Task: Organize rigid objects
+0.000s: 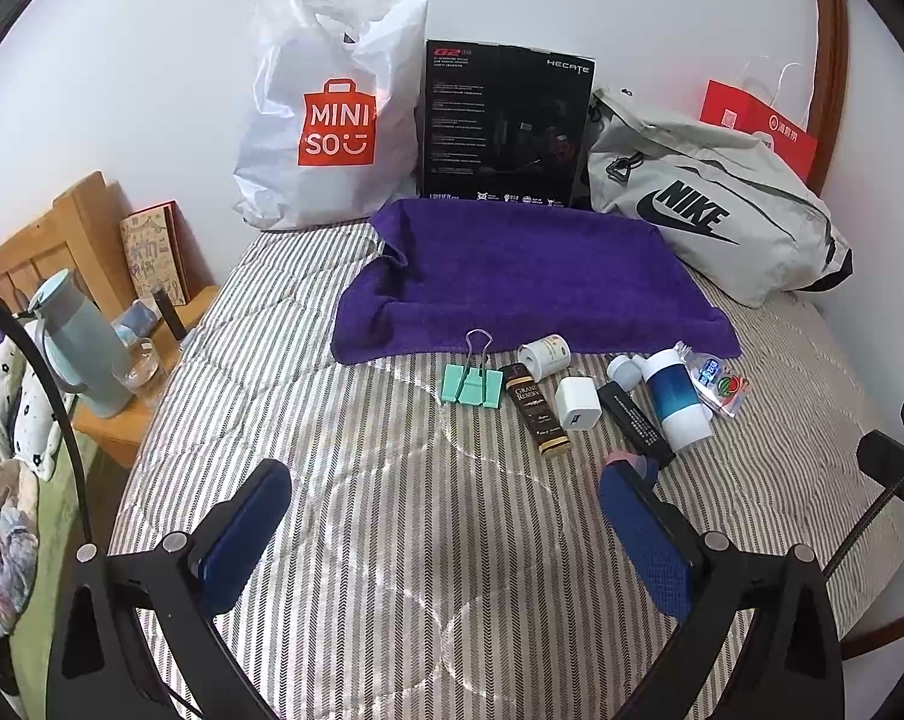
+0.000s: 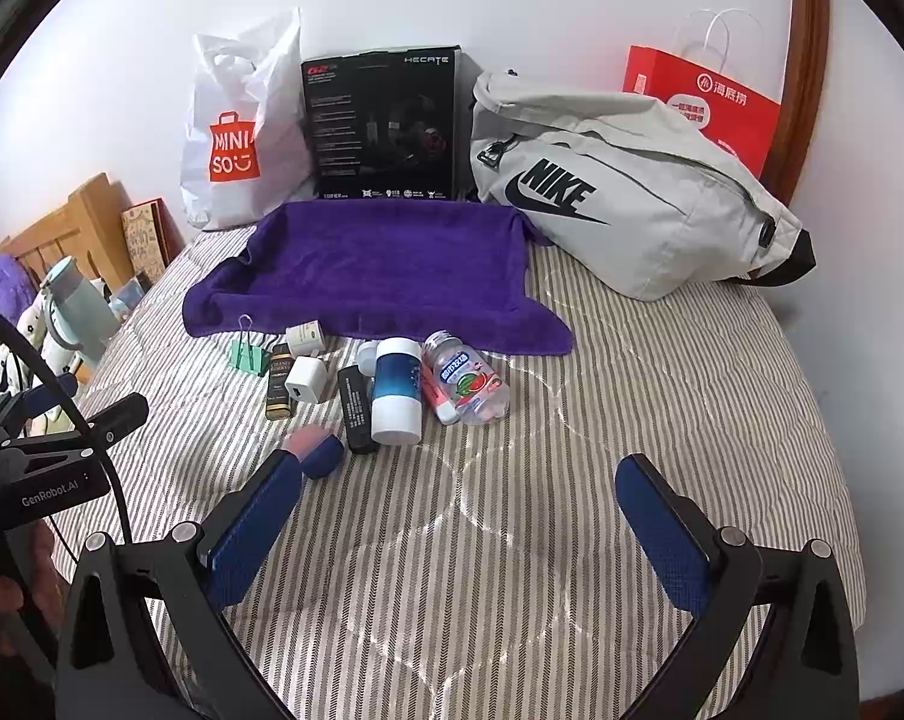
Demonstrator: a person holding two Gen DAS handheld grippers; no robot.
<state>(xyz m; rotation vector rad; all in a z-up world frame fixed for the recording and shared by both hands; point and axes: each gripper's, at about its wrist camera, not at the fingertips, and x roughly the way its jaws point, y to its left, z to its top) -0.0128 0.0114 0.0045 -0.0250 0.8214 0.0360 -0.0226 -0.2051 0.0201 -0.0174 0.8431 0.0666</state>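
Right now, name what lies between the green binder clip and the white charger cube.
The brown Grand Reserve bottle lies between the binder clip and the charger cube, clearest in the left wrist view.

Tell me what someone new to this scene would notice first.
The deep purple towel spread flat on the striped bed draws the eye first, with a cluster of small items along its near edge, among them a white and blue cylindrical bottle and a mint green binder clip. Behind it, a white Miniso plastic bag, a black Hecate box and a grey Nike bag stand by the wall.
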